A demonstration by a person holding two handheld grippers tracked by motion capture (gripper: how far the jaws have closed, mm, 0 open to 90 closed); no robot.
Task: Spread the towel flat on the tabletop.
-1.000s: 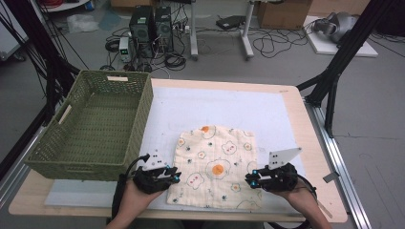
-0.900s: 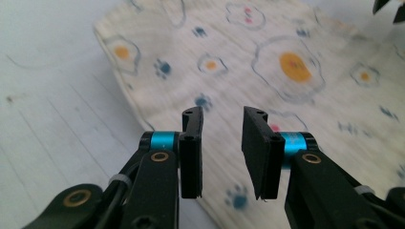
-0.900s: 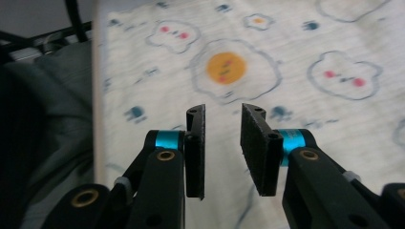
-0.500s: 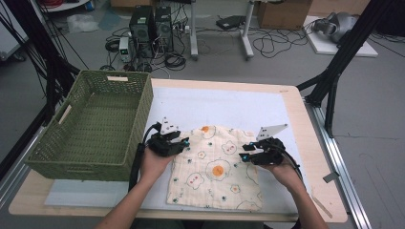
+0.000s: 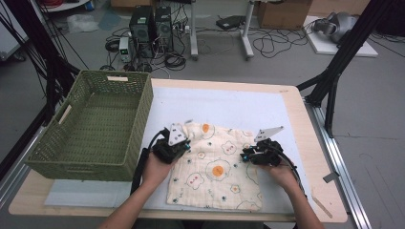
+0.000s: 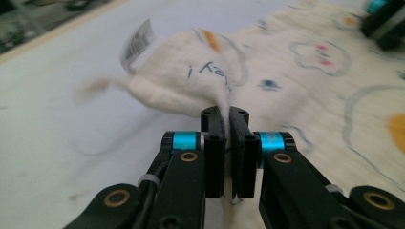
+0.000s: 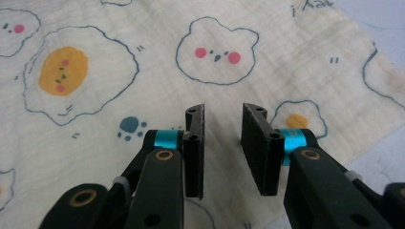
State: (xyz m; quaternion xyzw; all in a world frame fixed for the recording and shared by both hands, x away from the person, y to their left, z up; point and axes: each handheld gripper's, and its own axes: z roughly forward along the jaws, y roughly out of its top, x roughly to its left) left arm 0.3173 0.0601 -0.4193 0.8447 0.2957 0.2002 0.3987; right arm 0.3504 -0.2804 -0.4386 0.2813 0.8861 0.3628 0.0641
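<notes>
A cream cloth [image 5: 215,176] printed with fried eggs and bears lies flat on the white mat [image 5: 229,105]. My left gripper [image 5: 185,145] is at its left edge; its jaws have just been closing. In the left gripper view the left gripper [image 6: 225,114] is shut on a raised fold of the cloth [image 6: 305,71], near a white care label [image 6: 136,47]. My right gripper [image 5: 244,155] is over the cloth's right edge. Its jaws have just been closing too, but in the right gripper view the right gripper [image 7: 222,112] still stands apart above the cloth [image 7: 143,47], with nothing pinched.
A green woven basket [image 5: 143,119] stands at the left of the wooden table [image 5: 296,95], close beside my left hand. Cables, computer cases and black frame legs are on the floor beyond the table's far edge.
Both hands moved from the near edge farther along the cloth's two sides. The left jaws closed on the cloth's left edge, and that corner now bunches up.
</notes>
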